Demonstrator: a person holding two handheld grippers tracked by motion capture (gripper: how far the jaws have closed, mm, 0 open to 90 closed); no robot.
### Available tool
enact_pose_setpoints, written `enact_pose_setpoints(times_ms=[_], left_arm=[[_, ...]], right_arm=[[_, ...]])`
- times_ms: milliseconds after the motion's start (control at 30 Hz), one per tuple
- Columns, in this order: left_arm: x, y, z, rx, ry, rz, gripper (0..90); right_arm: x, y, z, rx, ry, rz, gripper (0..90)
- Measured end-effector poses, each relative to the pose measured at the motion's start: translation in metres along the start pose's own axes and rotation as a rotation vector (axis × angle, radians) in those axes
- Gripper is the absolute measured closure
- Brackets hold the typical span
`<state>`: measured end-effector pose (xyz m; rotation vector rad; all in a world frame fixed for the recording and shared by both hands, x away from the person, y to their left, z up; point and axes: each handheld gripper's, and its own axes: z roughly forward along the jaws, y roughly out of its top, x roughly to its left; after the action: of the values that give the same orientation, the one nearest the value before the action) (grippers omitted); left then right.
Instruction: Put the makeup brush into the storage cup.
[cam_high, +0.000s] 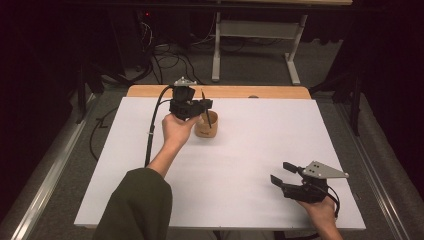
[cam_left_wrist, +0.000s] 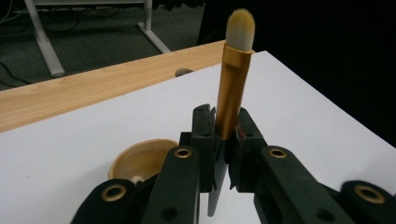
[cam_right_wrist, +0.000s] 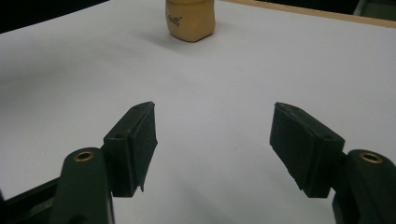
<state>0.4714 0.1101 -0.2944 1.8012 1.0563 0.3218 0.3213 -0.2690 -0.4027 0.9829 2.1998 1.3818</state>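
Black rubber pads face each other across a wide gap on the right gripper (cam_high: 286, 178), which rests low near the front right corner of the white sheet (cam_high: 250, 165) with nothing between its jaws. This idle position keeps it well apart from the working area, and the bare sheet ahead of it leaves free room for an approach toward the centre.

Farther in, the left gripper (cam_left_wrist: 227, 140) is clamped on a makeup brush (cam_left_wrist: 233, 88), the jaws drawn narrow around the lower end of its gold ferrule. The brush is held near upright, pale bristles uppermost and the dark handle pointing down. This orientation likely suits lowering the handle into the wooden cup (cam_high: 206, 125).

The cup stands just beside the left gripper, toward the far edge of the sheet. In the high view the handle tip appears over or within the cup mouth; whether it touches the rim cannot be told.

Beyond the cup, a strip of wooden tabletop (cam_high: 260, 91) marks the far edge, giving little margin there. Open sheet lies to the right.
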Motion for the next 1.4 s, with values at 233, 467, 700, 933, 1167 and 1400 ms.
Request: enact_pose_setpoints(times_ms=[233, 467, 700, 933, 1167, 1400], left_arm=[[0.004, 0.0, 0.004, -0.008, 0.031, -0.014, 82.4], [0.009, 0.001, 0.006, -0.011, 0.053, -0.032, 82.5], [0.011, 0.002, 0.006, -0.025, 0.069, -0.04, 82.4], [0.013, 0.001, 0.008, -0.026, 0.091, -0.038, 82.5], [0.012, 0.0, 0.013, -0.021, 0.106, -0.024, 82.4], [0.01, -0.002, 0.019, -0.01, 0.123, -0.007, 82.4]], right_arm=[[0.001, 0.0, 0.0, 0.004, 0.002, -0.003, 33.7], [0.001, 0.0, 0.0, 0.0, 0.002, -0.002, 33.7], [0.002, 0.0, 0.001, 0.005, 0.005, -0.006, 33.7], [0.003, 0.001, 0.001, 0.006, 0.007, -0.005, 33.8], [0.002, 0.0, 0.002, 0.006, 0.009, -0.011, 33.8], [0.004, 0.0, 0.004, 0.021, 0.015, -0.016, 33.8]])
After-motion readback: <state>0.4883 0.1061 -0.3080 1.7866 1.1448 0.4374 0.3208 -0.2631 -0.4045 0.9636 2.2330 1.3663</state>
